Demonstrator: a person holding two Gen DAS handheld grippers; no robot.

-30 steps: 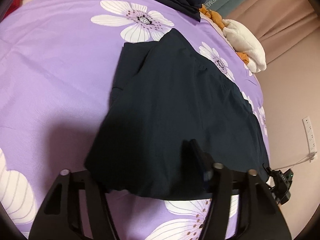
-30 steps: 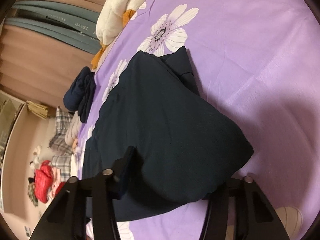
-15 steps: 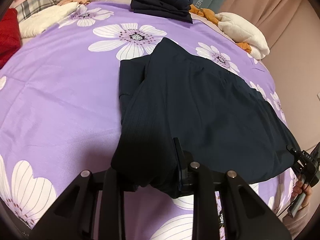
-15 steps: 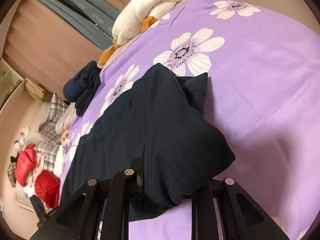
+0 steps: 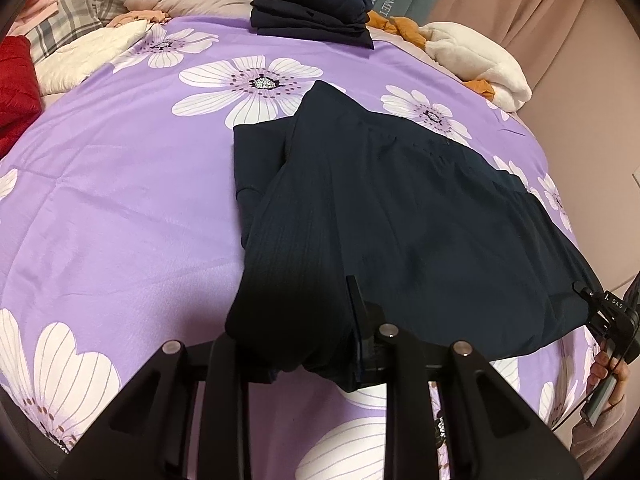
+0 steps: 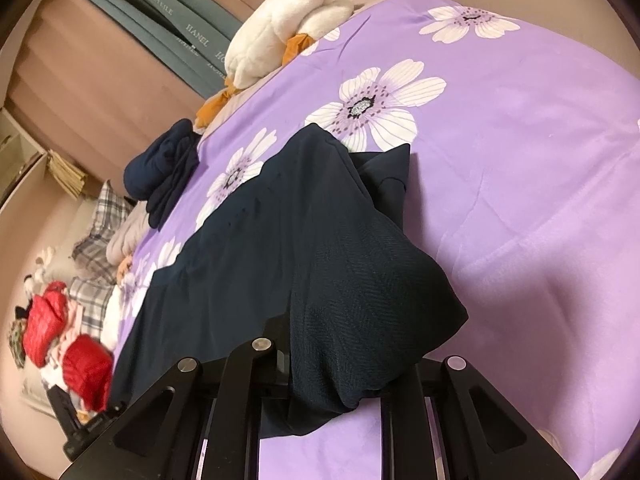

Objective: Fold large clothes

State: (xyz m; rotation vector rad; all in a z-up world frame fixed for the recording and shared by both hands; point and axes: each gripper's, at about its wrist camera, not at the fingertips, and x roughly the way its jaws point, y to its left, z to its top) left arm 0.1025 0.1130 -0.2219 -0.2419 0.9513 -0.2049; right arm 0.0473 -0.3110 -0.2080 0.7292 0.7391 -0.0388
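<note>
A dark navy garment [image 5: 392, 216] lies spread on a purple flowered bedspread [image 5: 120, 208], and everything else sits around it. Left of the garment, at the bedspread's edge, are red clothes [image 5: 16, 88], a white cloth [image 5: 88, 52] and plaid fabric [image 5: 72, 24]. The left gripper [image 5: 294, 354] is clamped on the garment's near left corner, the cloth bunched between its fingers and hanging over the crossbar. Beyond the garment, at the far edge of the bedspread, a folded stack of navy clothes [image 5: 312, 12] rests. Right of that stack, and beyond the garment's far right side, lies a white plush toy [image 5: 480, 56] with orange parts. At the garment's near right corner the right gripper [image 5: 600, 312] shows at the edge of the left view; in its own view the right gripper [image 6: 332, 380] grips that corner, navy cloth draped thickly across both fingers and sagging down between them onto the bedspread [image 6: 520, 160].
</note>
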